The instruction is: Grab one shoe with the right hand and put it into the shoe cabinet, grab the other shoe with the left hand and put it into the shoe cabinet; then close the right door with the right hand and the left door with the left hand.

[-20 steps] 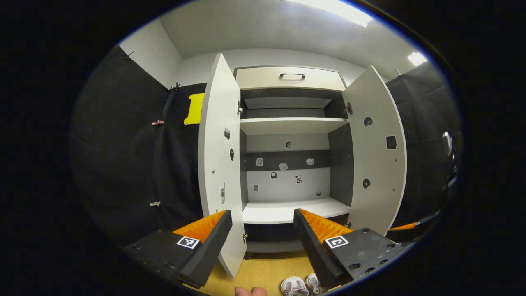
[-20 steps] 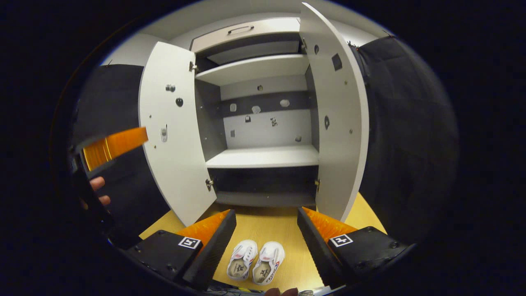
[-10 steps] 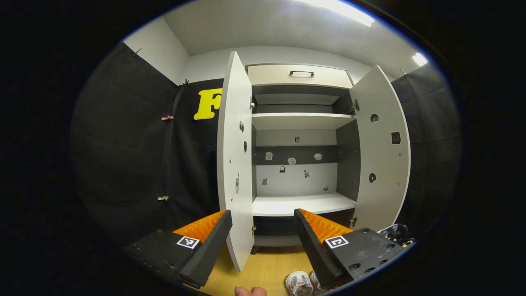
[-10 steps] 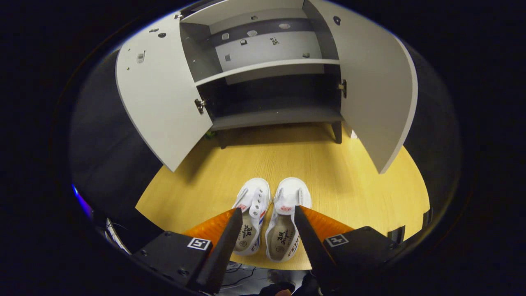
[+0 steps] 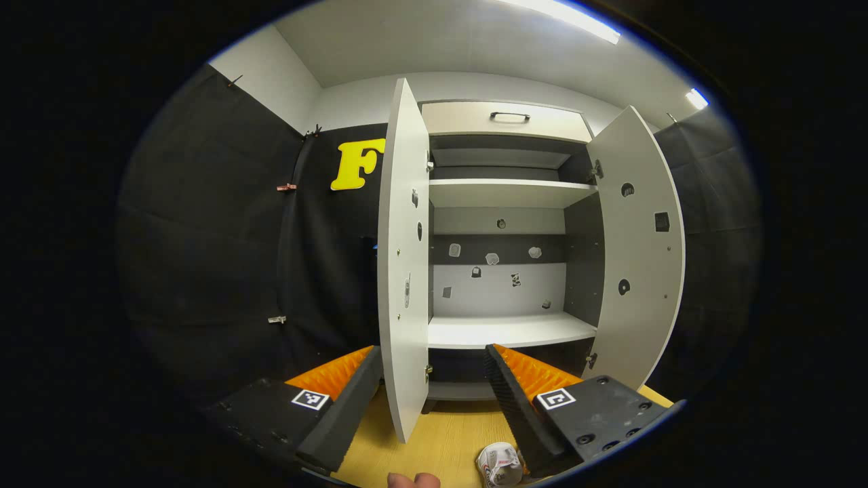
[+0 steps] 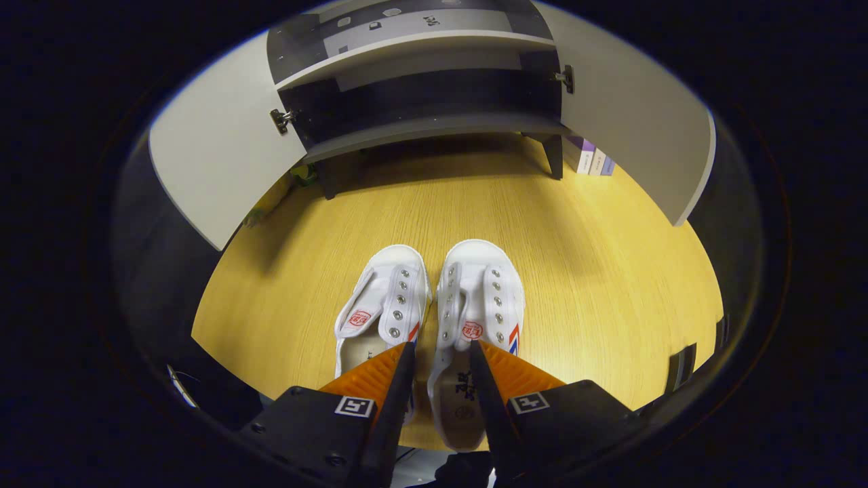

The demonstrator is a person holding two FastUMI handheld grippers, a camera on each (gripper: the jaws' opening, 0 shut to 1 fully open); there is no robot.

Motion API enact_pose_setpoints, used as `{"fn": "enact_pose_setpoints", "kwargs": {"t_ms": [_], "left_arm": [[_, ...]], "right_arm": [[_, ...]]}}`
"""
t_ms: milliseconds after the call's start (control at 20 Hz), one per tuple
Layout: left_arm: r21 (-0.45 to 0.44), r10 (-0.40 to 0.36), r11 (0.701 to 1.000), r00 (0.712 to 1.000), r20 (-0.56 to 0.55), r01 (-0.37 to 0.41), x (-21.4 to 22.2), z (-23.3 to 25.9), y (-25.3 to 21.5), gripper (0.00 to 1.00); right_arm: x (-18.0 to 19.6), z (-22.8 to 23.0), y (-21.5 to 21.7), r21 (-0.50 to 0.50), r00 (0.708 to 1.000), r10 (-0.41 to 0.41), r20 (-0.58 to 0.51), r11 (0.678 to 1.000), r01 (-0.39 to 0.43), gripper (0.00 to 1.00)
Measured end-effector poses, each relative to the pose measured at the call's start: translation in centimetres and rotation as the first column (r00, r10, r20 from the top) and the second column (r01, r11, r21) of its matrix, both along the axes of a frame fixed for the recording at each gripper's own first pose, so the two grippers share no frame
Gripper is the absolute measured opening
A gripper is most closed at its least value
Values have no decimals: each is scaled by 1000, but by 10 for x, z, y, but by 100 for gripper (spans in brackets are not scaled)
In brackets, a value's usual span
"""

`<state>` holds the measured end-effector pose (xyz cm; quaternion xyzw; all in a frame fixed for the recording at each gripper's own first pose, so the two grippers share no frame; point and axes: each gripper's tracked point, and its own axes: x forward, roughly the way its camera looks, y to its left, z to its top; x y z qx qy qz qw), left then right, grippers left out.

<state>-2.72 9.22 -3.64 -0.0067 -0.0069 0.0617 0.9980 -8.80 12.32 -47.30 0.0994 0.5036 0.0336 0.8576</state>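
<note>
Two white canvas shoes lie side by side on the wooden floor, toes toward the cabinet: the left shoe and the right shoe. My right gripper hangs just above their heel ends, open with a narrow gap. Its fingers straddle the right shoe's inner side wall; whether they touch it is unclear. The shoe cabinet stands with its left door and right door open. My left gripper is open and holds nothing, well in front of the cabinet. One shoe peeks out by its right finger.
In the right gripper view the cabinet's dark bottom compartment sits low between the swung-out doors. Purple boxes stand behind the right door and a small green thing lies by the left leg. A fingertip shows at the bottom edge.
My right gripper has dropped and tilted down from facing the cabinet to just over the shoes, and its fingers have drawn closer together. The left gripper has swung slightly left, still open.
</note>
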Motion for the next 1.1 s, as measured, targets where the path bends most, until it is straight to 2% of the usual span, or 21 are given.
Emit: {"fn": "enact_pose_setpoints", "kwargs": {"t_ms": [100,350,400,450,500,650,750,850,900,950,1050,1100], "left_arm": [[-1,-1,1000,1000,0,1,1,-1,2,95],[-16,-6,1000,1000,3,6,7,-5,4,95],[-19,-7,1000,1000,2,7,8,-6,5,95],[-21,-7,1000,1000,-1,7,9,-8,5,95],[-21,-7,1000,1000,-5,7,11,-9,5,95],[-13,-3,1000,1000,-12,3,13,-13,8,95],[-14,-1,1000,1000,-17,1,14,-15,9,95],[-15,3,1000,1000,-26,-3,15,-18,11,95],[-14,6,1000,999,-31,-7,16,-20,12,95],[-14,9,1000,999,-37,-10,17,-22,12,95],[-15,6,1000,999,-49,-7,20,-26,11,95],[-13,3,1000,998,-57,-3,21,-28,10,95]], "right_arm": [[-8,4,0,21,1000,-23,-19,1000,23,58],[2,-19,-2,28,997,-52,-63,998,53,58],[2,-22,-3,22,997,-56,-61,998,57,50],[3,-24,-6,4,997,-52,-61,999,52,49],[4,-31,-4,8,997,-49,-67,999,50,33],[13,-47,-9,-12,998,-47,-44,999,46,33],[28,-50,-7,-28,1000,-25,15,999,26,33],[40,-52,-6,-36,998,-29,48,999,30,27],[42,-47,-3,-17,999,-26,40,1000,27,28],[45,-55,0,-10,999,-26,33,1000,27,18],[46,-56,1,-4,998,29,62,1000,-29,6],[45,-52,2,8,996,52,78,999,-52,5]]}}
